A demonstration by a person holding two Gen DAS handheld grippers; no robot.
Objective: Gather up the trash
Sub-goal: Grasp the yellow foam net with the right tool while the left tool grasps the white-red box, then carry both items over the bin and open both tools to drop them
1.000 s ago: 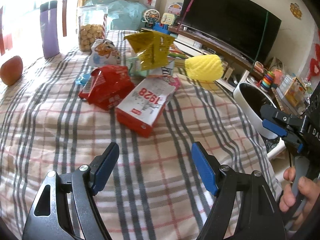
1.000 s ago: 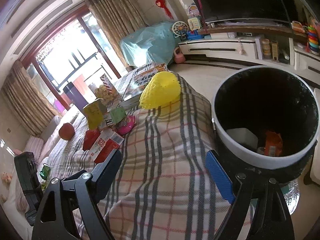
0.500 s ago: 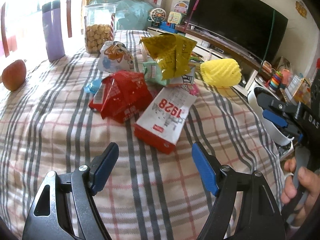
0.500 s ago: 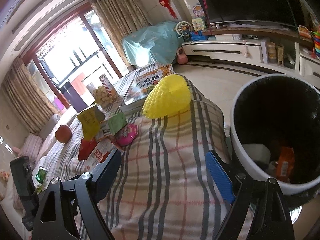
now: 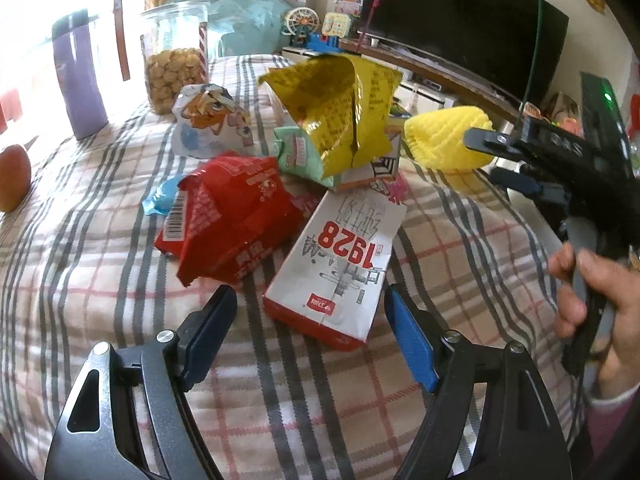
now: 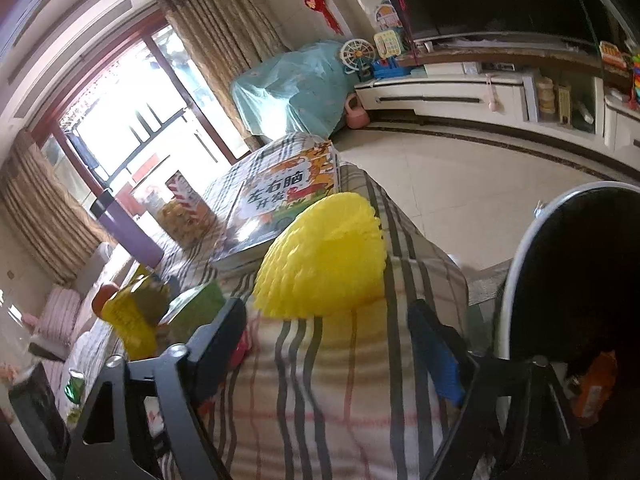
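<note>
Two hand-held grippers over a desk (image 5: 72, 280) covered in a plaid cloth, with loose trash still to be collected. The left gripper (image 5: 310, 328) has its fingers spread and empty. Directly ahead of them lies the white-and-red "1928" carton (image 5: 340, 268), flat on the cloth, its near red end just beyond the fingertips. Its long axis runs away from the gripper, tilted slightly right, so the fingers straddle its short width. The left gripper is judged nearer to this carton. The right gripper (image 6: 328, 332) likewise holds nothing; its fingers have just been closing but remain apart. It faces the yellow foam net (image 6: 324, 256), which rests at the desk's edge just ahead. The waste bin (image 6: 516, 276) stands to its right, off the desk.

Count of trash visible on the desk: one "1928" carton, one red wrapper (image 5: 232, 220), one yellow bag (image 5: 340, 108), one green packet (image 5: 296, 152), one white printed bag (image 5: 212, 124), one blue scrap (image 5: 160, 200) and one yellow foam net. Smaller pieces may lie hidden beneath the pile.
</note>
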